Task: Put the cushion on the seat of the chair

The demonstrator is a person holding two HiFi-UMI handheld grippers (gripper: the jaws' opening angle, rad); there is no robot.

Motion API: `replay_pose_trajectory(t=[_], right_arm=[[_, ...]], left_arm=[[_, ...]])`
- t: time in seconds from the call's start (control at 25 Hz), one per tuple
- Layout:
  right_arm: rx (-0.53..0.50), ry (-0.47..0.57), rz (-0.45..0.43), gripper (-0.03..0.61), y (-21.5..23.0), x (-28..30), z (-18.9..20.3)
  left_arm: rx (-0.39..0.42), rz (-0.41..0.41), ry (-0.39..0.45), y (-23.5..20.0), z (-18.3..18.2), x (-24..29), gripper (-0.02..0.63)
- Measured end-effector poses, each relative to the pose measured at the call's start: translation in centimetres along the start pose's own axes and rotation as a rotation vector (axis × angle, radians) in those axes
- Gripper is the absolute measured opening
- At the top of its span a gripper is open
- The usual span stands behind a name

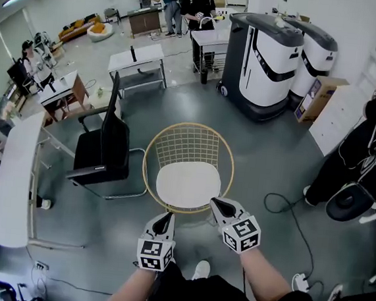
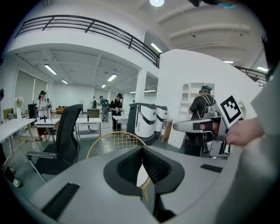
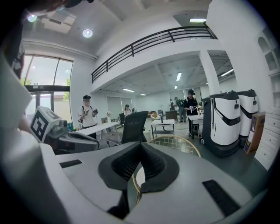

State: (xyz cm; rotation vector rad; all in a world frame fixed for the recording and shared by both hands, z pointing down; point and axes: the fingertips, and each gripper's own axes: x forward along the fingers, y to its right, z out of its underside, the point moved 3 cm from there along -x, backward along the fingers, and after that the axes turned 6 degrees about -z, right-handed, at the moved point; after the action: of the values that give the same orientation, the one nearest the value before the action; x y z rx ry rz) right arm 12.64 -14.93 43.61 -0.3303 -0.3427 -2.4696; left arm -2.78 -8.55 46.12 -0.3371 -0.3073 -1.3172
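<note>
A round white cushion (image 1: pixel 187 184) lies flat on the seat of the gold wire chair (image 1: pixel 188 143), seen from above in the head view. Both grippers hang close in front of the chair, apart from the cushion. My left gripper (image 1: pixel 166 220) is shut with nothing between its fingers. My right gripper (image 1: pixel 219 204) is shut and empty too. In the left gripper view the closed jaws (image 2: pixel 142 165) point at the chair's wire back (image 2: pixel 114 141), with a sliver of cushion (image 2: pixel 141 176) below. The right gripper view shows its closed jaws (image 3: pixel 140 164) before the chair (image 3: pixel 175 142).
A black office chair (image 1: pixel 107 149) stands left of the wire chair. Two tall white machines (image 1: pixel 270 55) stand behind it. A long white table (image 1: pixel 15 176) runs at the left, black bags (image 1: pixel 366 150) at the right, a cable (image 1: pixel 288 212) on the floor. People stand at the back.
</note>
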Motion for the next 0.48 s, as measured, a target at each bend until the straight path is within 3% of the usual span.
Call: replay_pose_trajectory(t=[0.48], right_arm=[[0.022, 0.011, 0.007, 0.012, -6.2, -1.4, 0.2]], left_arm=[[0.049, 0.076, 0.001, -0.7, -0.5, -3.3, 0.017]])
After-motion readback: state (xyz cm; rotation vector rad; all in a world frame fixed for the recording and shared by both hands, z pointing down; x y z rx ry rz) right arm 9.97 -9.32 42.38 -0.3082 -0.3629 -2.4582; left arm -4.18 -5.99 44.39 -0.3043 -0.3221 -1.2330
